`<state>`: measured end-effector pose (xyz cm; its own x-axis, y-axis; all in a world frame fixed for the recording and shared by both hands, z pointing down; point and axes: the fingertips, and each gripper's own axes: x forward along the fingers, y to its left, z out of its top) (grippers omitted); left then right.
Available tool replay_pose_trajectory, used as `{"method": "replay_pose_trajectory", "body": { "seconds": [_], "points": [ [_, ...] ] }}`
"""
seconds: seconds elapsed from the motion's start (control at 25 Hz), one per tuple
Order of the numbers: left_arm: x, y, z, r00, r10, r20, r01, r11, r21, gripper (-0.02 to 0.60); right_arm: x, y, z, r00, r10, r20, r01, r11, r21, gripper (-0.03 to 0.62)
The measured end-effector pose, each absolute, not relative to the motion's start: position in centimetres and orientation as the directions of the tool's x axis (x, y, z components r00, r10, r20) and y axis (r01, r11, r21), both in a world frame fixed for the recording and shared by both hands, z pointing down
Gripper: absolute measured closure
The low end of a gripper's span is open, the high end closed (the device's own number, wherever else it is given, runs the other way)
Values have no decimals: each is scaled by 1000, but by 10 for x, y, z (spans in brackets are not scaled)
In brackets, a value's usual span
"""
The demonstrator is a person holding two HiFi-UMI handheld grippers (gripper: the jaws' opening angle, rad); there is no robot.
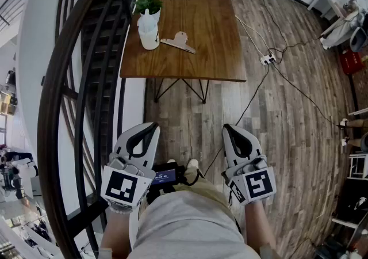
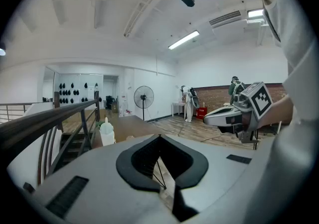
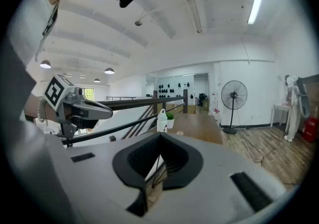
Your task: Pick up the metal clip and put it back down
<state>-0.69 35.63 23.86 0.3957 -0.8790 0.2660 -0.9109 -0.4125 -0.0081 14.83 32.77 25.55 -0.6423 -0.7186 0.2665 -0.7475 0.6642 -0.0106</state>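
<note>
Bright, even indoor light from ceiling strip lights [image 2: 183,40]. Heavy fisheye bending, dark vignetted corners. Shadows soft, focus mostly sharp.

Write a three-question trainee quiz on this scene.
1. True or false: the clip lies on the table.
2. In the head view, what stands just left of the clip? A) a white bottle B) a mug C) a book
3. Fill in: the left gripper and the right gripper are both ____, holding nothing.
Key: 1 true; 2 A; 3 shut.
</note>
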Motion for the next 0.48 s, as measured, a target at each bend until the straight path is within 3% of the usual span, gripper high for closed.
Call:
{"method": "replay_pose_trajectory", "body": {
  "seconds": [0.48],
  "points": [
    [-7,354,238,399,-879,262,-909,-416,-10,577,146,326,255,-645,-719,259,-746,665,-11,591]
  ]
}}
